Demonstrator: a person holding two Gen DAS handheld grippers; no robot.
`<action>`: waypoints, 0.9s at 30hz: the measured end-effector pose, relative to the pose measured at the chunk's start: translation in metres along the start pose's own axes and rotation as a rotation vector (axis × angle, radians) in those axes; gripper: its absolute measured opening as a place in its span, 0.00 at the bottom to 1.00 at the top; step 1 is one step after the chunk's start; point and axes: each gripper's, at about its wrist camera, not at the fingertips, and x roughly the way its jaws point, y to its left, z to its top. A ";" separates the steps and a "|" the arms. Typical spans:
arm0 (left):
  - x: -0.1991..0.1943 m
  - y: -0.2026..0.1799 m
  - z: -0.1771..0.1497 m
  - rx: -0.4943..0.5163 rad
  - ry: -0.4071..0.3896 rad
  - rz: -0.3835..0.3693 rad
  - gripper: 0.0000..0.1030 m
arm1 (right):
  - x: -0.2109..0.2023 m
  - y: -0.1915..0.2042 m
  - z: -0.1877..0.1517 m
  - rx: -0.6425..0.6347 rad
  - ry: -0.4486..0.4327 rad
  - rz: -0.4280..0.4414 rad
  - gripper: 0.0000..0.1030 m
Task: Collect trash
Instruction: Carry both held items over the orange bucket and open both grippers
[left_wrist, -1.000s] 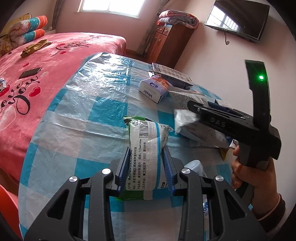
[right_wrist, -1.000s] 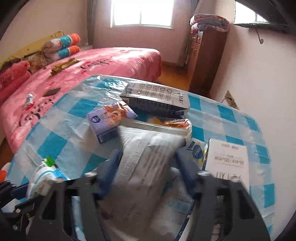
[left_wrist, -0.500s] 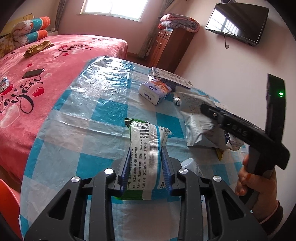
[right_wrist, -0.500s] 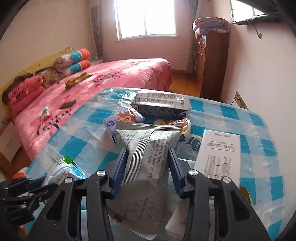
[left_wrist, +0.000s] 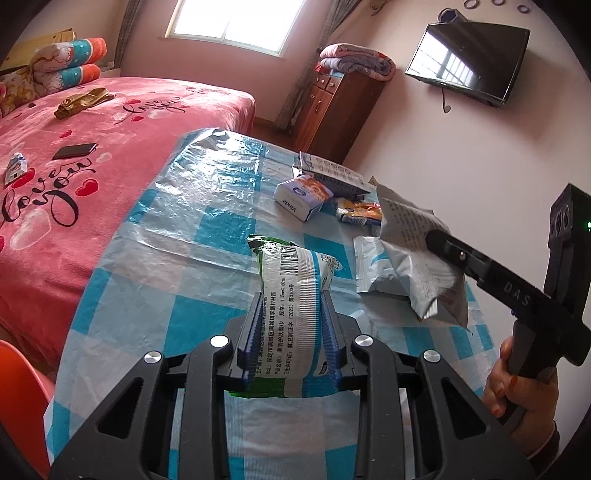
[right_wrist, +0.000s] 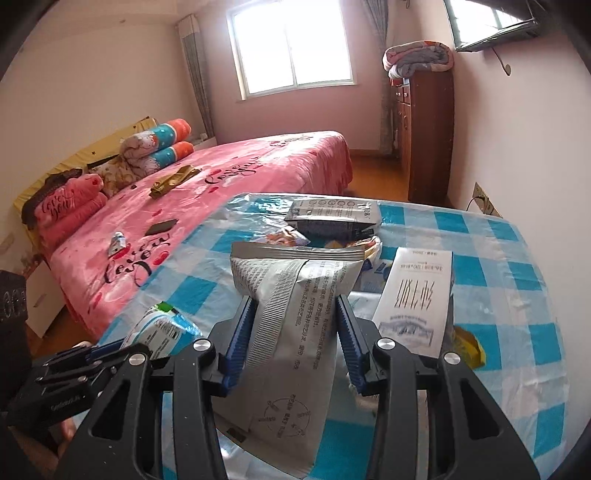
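Observation:
On a table covered in a blue-and-white check cloth (left_wrist: 192, 229) lies scattered trash. My left gripper (left_wrist: 290, 299) is shut on a green-and-white wipes packet (left_wrist: 295, 266), whose far end sticks out past the blue pads, just above the cloth. My right gripper (right_wrist: 295, 306) is shut on a crumpled silver pouch (right_wrist: 291, 369) held clear of the table. In the left wrist view the right gripper (left_wrist: 439, 240) and the hand holding it are at the right, the silver pouch (left_wrist: 417, 266) hanging from it. The left gripper (right_wrist: 110, 350) shows at the lower left of the right wrist view.
Left on the table are a small tissue box (left_wrist: 301, 194), a dark carton (left_wrist: 332, 171), a yellow snack wrapper (left_wrist: 358, 214), a flat silver-blue pouch (left_wrist: 373, 266) and a white printed box (right_wrist: 413, 291). A pink bed (left_wrist: 92, 184) runs along the left. An orange chair (left_wrist: 18, 387) is near left.
Both grippers have risen, each with its packet. The right one has lifted the silver pouch off the pile and pinched it narrower. The left jaws have squeezed the wipes packet slightly tighter.

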 end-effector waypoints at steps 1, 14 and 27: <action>-0.004 0.000 -0.001 -0.001 -0.005 -0.001 0.30 | -0.003 0.001 -0.001 0.006 0.001 0.011 0.44; -0.069 0.028 -0.012 -0.044 -0.083 0.045 0.30 | -0.022 0.059 -0.007 0.012 0.045 0.227 0.45; -0.166 0.133 -0.059 -0.208 -0.128 0.282 0.30 | -0.005 0.221 -0.029 -0.203 0.170 0.496 0.45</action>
